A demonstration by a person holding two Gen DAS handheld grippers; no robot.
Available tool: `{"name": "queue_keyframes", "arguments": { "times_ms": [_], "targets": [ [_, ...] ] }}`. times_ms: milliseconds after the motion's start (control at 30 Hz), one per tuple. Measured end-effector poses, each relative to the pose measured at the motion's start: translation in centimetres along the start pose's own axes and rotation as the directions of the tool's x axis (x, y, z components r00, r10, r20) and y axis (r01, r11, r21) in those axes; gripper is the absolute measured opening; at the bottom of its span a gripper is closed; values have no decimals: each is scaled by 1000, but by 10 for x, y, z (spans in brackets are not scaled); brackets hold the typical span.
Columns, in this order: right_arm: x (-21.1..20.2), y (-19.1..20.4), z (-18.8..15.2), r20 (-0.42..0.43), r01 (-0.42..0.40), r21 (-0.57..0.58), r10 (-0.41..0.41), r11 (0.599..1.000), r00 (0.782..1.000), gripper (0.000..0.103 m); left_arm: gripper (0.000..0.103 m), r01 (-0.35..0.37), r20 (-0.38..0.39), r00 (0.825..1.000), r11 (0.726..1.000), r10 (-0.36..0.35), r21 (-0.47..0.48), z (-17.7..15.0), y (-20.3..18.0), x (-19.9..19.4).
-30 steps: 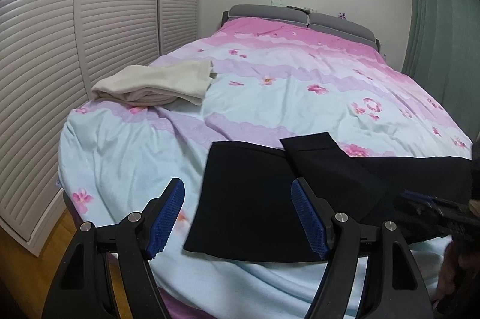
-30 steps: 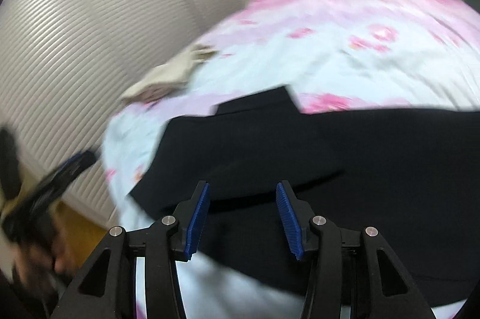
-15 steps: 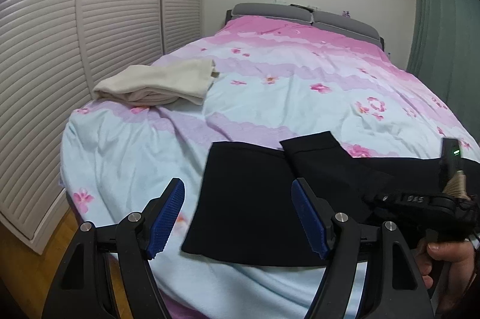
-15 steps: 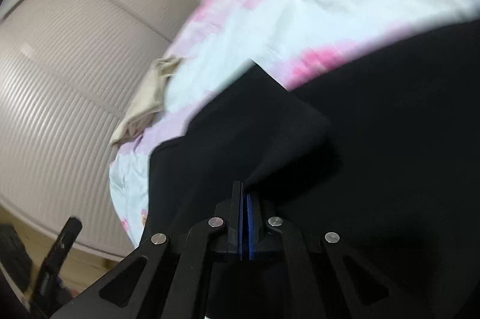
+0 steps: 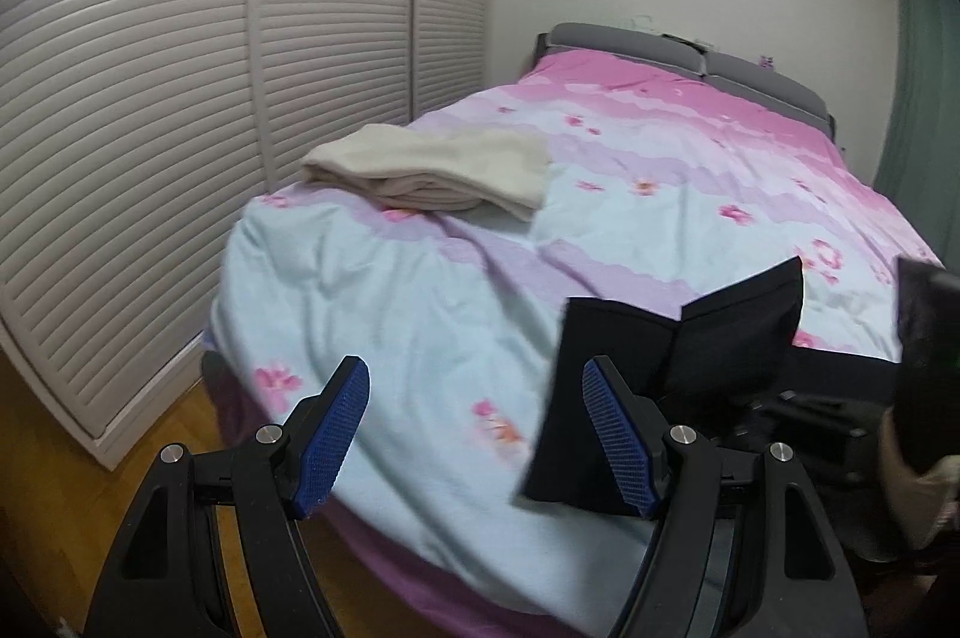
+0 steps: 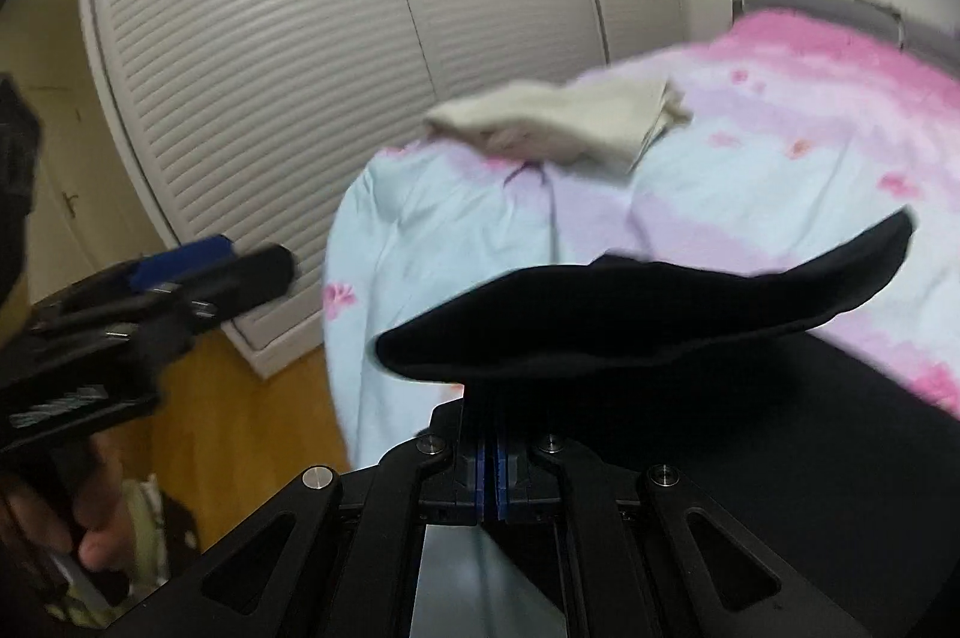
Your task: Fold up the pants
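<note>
Black pants (image 5: 678, 362) lie on the near right of the flowered bed (image 5: 420, 290). My right gripper (image 6: 492, 458) is shut on a fold of the pants (image 6: 648, 320) and holds it lifted above the bed. It shows at the right edge of the left wrist view (image 5: 804, 410), low beside the pants. My left gripper (image 5: 474, 434) is open and empty, its blue pads apart, over the bed's near corner just left of the pants. It also shows at the left of the right wrist view (image 6: 198, 272).
A folded cream garment (image 5: 432, 170) lies on the bed's far left side. White louvred wardrobe doors (image 5: 150, 98) stand to the left. Wooden floor (image 5: 54, 470) lies below the bed's corner. A grey headboard (image 5: 684, 56) is at the far end.
My right gripper closed on the pants' fold and lifted it up and to the left. My left gripper shifted left, so the pants now sit to its right.
</note>
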State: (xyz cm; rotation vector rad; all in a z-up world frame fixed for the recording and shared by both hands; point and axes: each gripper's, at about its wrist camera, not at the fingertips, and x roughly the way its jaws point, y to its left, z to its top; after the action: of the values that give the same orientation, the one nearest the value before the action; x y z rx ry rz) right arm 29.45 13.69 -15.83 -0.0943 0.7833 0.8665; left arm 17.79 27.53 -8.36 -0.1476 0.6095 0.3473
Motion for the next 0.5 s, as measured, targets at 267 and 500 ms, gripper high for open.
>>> {"name": "queue_keyframes", "arguments": {
  "times_ms": [267,500],
  "targets": [
    [39,-14,0,-67,-18,45,21,999,998,8,73,-19,-16,1000,1000,18,-17,-6,16,7],
    [49,13,31,-136,-40,-100,27,994,990,22,73,-7,-31,1000,1000,6,-30,-10,16,12]
  ]
}}
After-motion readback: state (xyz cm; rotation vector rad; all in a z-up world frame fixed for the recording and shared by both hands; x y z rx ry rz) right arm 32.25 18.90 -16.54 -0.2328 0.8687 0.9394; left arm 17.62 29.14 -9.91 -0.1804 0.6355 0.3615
